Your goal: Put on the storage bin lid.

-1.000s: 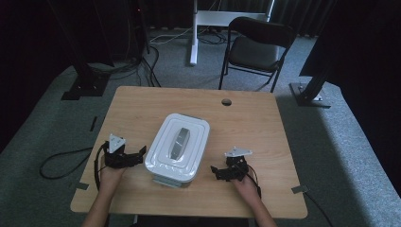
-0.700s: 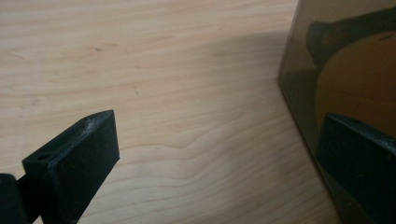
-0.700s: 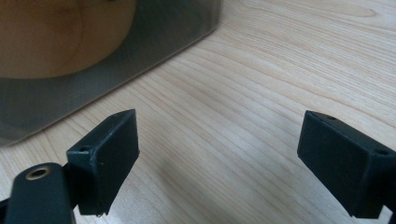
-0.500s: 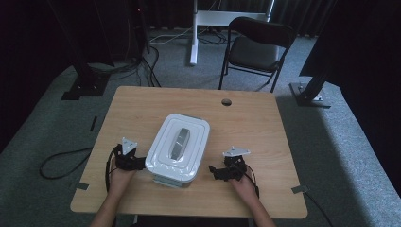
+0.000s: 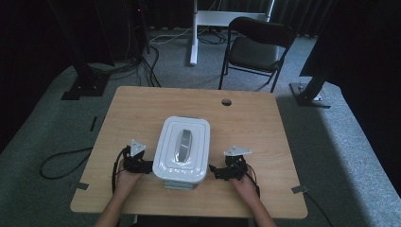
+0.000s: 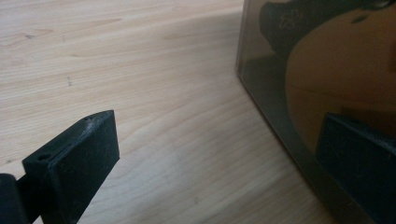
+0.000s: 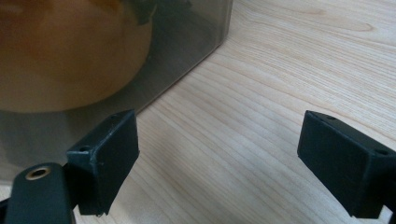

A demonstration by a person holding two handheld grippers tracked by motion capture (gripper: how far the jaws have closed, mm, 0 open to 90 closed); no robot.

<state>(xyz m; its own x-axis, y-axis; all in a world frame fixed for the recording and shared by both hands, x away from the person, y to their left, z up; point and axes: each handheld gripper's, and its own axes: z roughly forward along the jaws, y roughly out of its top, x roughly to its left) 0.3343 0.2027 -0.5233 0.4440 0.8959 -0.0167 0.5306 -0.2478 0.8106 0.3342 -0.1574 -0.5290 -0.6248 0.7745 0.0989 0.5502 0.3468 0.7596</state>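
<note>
A clear-walled container with a white lid (image 5: 184, 146) and a grey handle stands at the middle of the wooden table (image 5: 255, 123). My left gripper (image 5: 148, 166) is open at the container's left side. In the left gripper view (image 6: 219, 154) its right jaw is close against the smoky wall (image 6: 275, 79), and something round and orange (image 6: 341, 70) shows inside. My right gripper (image 5: 213, 170) is open just off the container's right side. In the right gripper view (image 7: 224, 158) bare wood lies between the jaws, with the wall (image 7: 187, 42) and the orange thing (image 7: 70, 56) at upper left.
A round cable hole (image 5: 226, 101) sits near the table's far edge. A black chair (image 5: 257, 47) and a white desk leg (image 5: 194, 33) stand beyond the table. Cables (image 5: 61, 163) trail on the grey carpet to the left.
My left gripper has slid right, up to the container's left side. My right gripper has edged a little left toward the container.
</note>
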